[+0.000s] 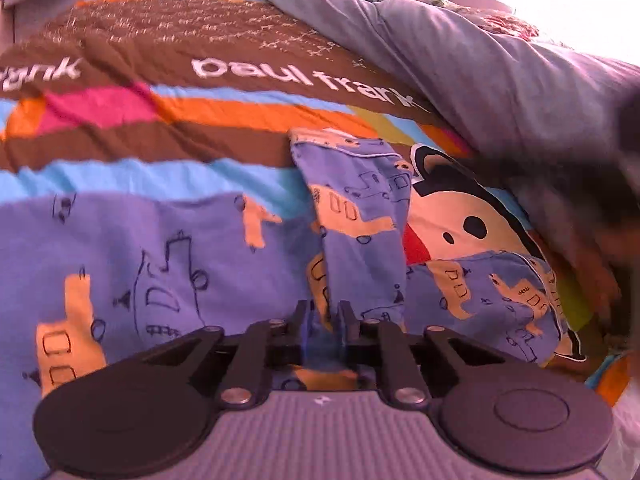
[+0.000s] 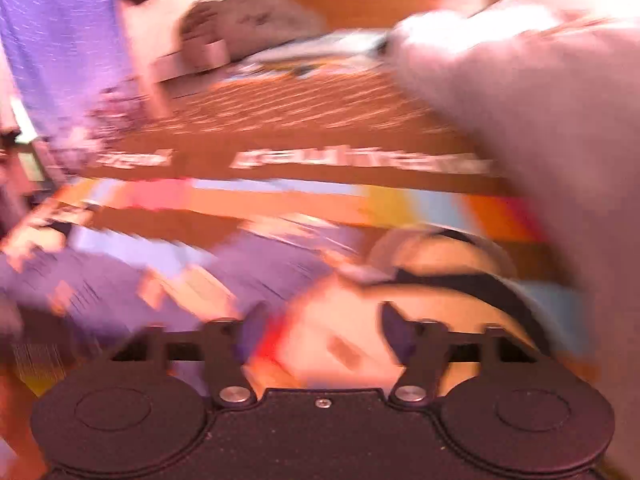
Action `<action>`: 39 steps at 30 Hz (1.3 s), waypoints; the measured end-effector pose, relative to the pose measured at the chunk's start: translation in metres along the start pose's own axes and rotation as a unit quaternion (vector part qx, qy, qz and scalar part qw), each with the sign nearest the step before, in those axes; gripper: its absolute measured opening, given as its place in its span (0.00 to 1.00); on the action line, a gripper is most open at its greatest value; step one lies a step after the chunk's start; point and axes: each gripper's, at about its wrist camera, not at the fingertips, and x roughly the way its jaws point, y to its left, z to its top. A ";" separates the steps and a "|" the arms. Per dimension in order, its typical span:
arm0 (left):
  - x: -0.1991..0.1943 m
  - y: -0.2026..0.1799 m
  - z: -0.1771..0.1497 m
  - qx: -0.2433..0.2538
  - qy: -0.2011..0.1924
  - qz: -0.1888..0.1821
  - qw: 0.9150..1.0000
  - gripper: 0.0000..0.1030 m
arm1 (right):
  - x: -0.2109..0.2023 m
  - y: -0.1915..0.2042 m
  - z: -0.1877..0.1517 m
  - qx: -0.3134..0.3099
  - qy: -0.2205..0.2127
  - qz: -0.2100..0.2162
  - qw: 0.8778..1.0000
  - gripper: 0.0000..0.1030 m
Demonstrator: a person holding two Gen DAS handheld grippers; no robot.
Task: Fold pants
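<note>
While the left gripper (image 1: 324,312) angles down, jaws pinched narrow on the blue pants (image 1: 160,260), right gripper (image 2: 320,332) blurred, jaws apart, empty, over the striped bedspread (image 1: 224,112), grey duvet (image 1: 460,52) sharp only in left view.

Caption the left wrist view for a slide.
Left gripper pinches the blue printed pants on a striped bedspread.

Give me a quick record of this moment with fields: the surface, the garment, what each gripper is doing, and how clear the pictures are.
surface: bed with striped cartoon bedspread
garment: blue printed pants, spread on the bedspread, one leg lying away from the camera
left gripper: closed on a fold of the pants
right gripper: jaws apart, nothing between them
other bedding: grey duvet bunched at the right
picture quality: left wrist view sharp; right wrist view heavily blurred
</note>
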 end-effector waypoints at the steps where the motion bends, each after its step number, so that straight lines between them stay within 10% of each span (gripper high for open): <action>1: -0.001 0.004 0.000 -0.008 0.000 -0.008 1.000 0.11 | 0.024 0.006 0.022 0.001 0.033 0.033 0.999 0.48; 4: -0.001 0.017 -0.001 -0.040 0.004 -0.038 0.998 0.11 | 0.095 0.038 0.074 -0.003 0.115 0.083 0.990 0.49; 7: 0.002 0.027 -0.001 -0.067 0.006 -0.057 0.996 0.12 | 0.150 0.071 0.095 -0.032 0.176 0.026 0.983 0.50; 10: 0.003 0.028 -0.001 -0.069 0.001 -0.064 0.996 0.13 | 0.177 0.094 0.090 -0.084 0.207 -0.046 0.974 0.36; 11: 0.002 0.026 -0.002 -0.063 0.000 -0.065 0.996 0.15 | 0.173 0.098 0.086 -0.099 0.198 -0.051 0.974 0.02; 12: 0.001 0.023 -0.001 -0.053 -0.001 -0.065 0.996 0.20 | 0.170 0.096 0.088 -0.100 0.190 -0.053 0.975 0.00; 19: 0.001 -0.007 0.000 0.017 -0.007 -0.014 1.000 0.38 | 0.060 0.038 0.072 0.033 0.036 -0.020 0.999 0.00; 25: -0.016 -0.056 -0.005 0.141 -0.041 0.050 0.988 0.03 | -0.060 -0.007 0.037 0.133 -0.089 -0.013 0.987 0.00; 32: -0.025 -0.107 -0.023 0.278 -0.027 0.064 0.958 0.01 | -0.134 -0.032 -0.051 0.223 -0.101 -0.076 0.967 0.00; 39: -0.028 -0.121 -0.051 0.346 -0.038 0.068 0.935 0.01 | -0.124 -0.041 -0.142 0.311 -0.062 -0.088 0.944 0.00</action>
